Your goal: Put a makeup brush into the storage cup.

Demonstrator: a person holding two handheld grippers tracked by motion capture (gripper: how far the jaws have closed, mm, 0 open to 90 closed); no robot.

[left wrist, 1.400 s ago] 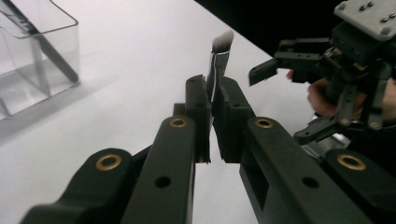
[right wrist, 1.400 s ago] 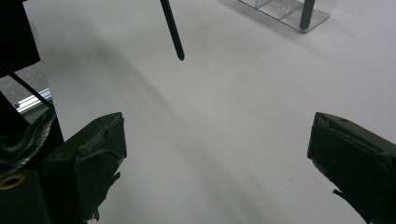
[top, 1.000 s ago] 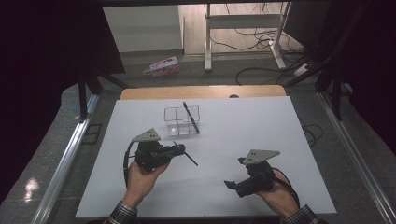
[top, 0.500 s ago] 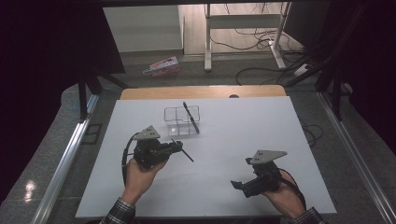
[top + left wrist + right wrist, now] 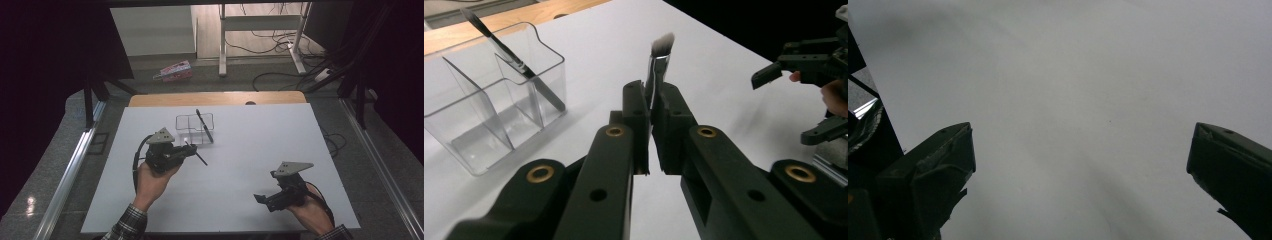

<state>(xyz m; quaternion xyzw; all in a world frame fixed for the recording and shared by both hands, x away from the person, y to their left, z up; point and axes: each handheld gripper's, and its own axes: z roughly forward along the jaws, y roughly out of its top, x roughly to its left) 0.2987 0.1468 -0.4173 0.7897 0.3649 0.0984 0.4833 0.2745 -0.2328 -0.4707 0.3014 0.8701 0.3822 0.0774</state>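
Jaws of right gripper (image 5: 264, 200) now nearer table edge

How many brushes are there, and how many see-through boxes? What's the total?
Makeup brushes: 2, one black-handled brush with a pale tip clamped in the left hand-held gripper, one dark brush leaning in the organizer.
Clear plastic divided organizers: 1.
Total: 3 things.
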